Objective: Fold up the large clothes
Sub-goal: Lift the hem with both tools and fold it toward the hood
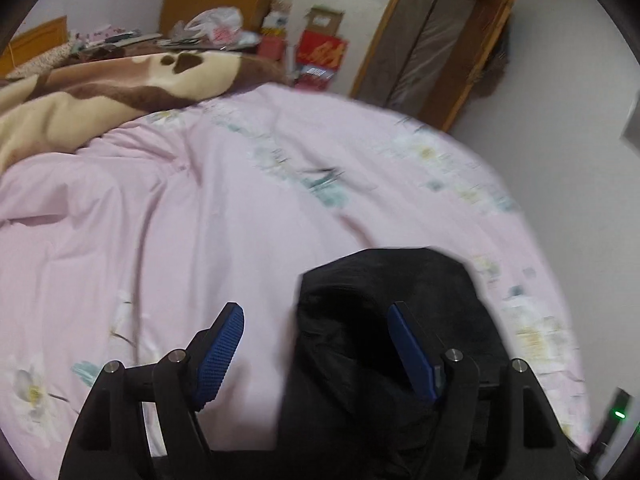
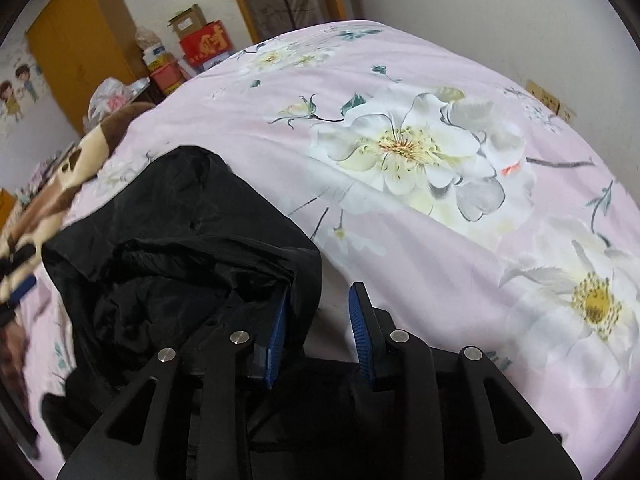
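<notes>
The black garment lies bunched on the pink floral bed cover; in the left wrist view the left gripper is spread wide, released, its left pad over bare cover and its right pad over the cloth; in the right wrist view the garment sits mostly left of the right gripper, also released, a fold of cloth draped between its pads.

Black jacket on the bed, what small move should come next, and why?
Probably close the right gripper on the jacket edge. Both grippers are open, the fabric lies bunched on the pink sheet, and its edge already drapes between the right gripper's pads.
</notes>
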### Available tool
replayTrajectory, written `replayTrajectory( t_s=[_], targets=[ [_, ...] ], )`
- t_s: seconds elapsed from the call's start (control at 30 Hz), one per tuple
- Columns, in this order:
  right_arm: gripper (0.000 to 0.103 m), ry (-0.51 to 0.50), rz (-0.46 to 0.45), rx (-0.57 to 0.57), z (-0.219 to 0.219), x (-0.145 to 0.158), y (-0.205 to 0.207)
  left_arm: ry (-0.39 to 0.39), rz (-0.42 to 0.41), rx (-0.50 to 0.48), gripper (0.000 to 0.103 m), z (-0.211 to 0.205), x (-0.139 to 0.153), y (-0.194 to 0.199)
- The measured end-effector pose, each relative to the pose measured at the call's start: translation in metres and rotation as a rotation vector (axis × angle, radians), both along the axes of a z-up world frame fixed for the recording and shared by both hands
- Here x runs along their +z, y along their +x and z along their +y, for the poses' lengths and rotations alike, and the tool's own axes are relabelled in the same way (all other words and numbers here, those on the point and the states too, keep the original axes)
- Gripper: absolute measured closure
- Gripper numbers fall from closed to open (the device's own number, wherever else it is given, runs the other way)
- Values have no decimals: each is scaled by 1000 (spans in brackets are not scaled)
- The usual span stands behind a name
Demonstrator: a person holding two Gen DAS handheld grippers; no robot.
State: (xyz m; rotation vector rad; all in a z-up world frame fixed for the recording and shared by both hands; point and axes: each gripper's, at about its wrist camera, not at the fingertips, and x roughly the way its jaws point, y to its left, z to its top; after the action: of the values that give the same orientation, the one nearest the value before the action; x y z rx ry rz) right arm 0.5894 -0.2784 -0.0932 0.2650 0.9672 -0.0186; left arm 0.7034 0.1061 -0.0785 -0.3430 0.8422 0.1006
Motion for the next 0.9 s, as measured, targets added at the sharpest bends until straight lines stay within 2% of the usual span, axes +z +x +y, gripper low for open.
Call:
replayTrajectory(
  t_s=[0.07,0.1,0.13,0.17,0.2,0.3,0.43,0.5,0.53,0.6,0.73,0.83,0.9],
  targets=[
    [72,19,8,-2,-4,-1,0,0,40,19,29,2,-11,7],
    [72,41,5,-7,-6,-1,0,19,79,37,42,4,-20,13],
    [72,53,4,-9,-8,-2,1,25,117,32,70,5,-29,19],
    [72,56,8,-8,-9,-3,2,19,142,25,87,2,-34,20],
    [72,53,16,-9,-9,-5,2,-13,170,25,99,3,-41,21],
    [72,48,20,-17,-7,-8,1,-28,138,39,100,3,-40,9],
    [72,91,-8,-39,-12,-4,-10,-43,0,8,100,8,-16,-23],
    [82,81,-46,-16,-10,5,-18,-29,-40,-27,100,6,-5,-37],
    [84,67,-56,-10,-8,9,-20,-20,-60,-28,100,7,2,-46],
    [87,51,-93,0,-4,19,-34,-45,-93,-41,100,11,11,-65],
    [90,100,-153,-5,-9,34,-62,-126,-164,-31,100,28,22,-111],
    [90,159,-206,9,-17,43,-85,-149,-178,-55,100,34,22,-138],
    [90,222,-186,0,-25,39,-99,-151,-153,-73,99,38,12,-157]
  ],
)
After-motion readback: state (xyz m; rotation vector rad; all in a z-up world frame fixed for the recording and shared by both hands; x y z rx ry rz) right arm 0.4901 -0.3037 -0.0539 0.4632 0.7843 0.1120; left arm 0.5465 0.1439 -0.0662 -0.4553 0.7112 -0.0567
